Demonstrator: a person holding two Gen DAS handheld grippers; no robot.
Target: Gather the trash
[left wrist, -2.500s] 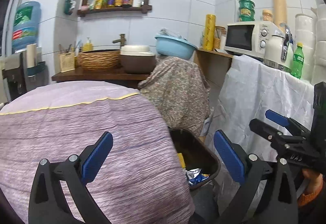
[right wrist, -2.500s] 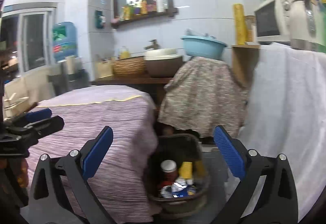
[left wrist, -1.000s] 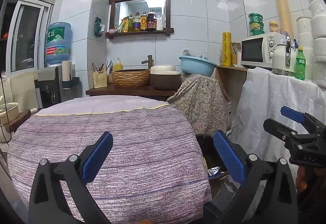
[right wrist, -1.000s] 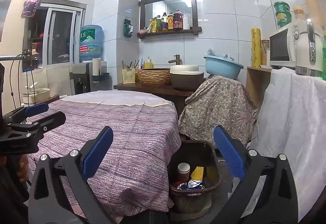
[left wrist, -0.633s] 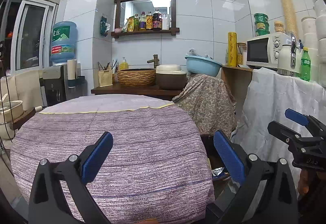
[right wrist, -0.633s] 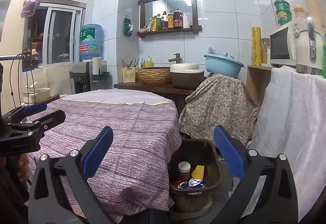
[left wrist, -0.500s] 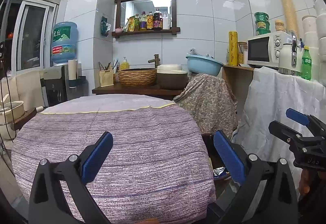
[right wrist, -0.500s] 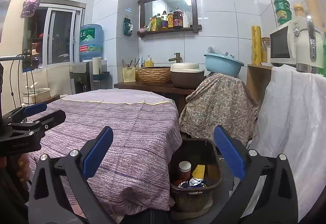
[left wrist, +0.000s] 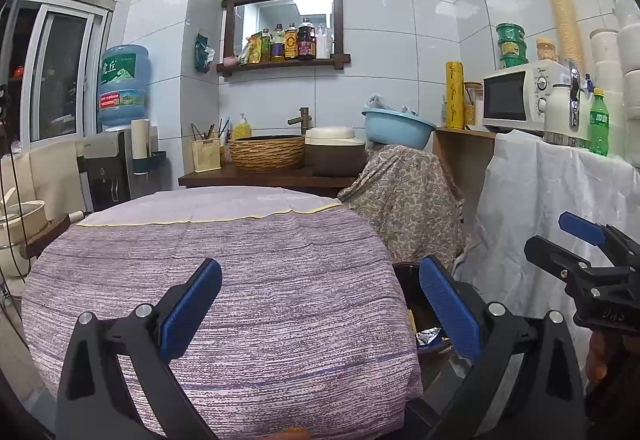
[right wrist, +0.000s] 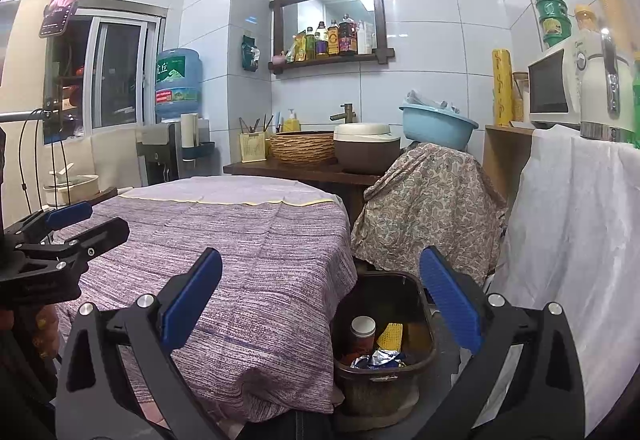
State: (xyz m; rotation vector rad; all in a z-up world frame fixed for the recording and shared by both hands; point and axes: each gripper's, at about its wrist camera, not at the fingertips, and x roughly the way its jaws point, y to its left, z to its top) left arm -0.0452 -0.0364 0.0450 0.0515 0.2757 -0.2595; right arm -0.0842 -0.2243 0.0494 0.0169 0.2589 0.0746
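Both grippers held level over the round table, jaws wide and empty.

The left gripper [left wrist: 320, 304] hovers above the purple tablecloth [left wrist: 240, 280]; the right gripper [right wrist: 320, 300] is held beside it, level, at the table's edge. The brown bin [right wrist: 384, 368] sits on the floor just below and ahead of the right gripper, holding a jar [right wrist: 362, 332] and crumpled wrappers [right wrist: 378, 358].

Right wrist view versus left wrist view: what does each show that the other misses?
Only the right wrist view looks into the brown bin: a capped bottle, a yellow piece and foil wrappers. Only the left wrist view shows the whole green bottle. Both show the purple tablecloth, blue basin and both open tools, left and right.
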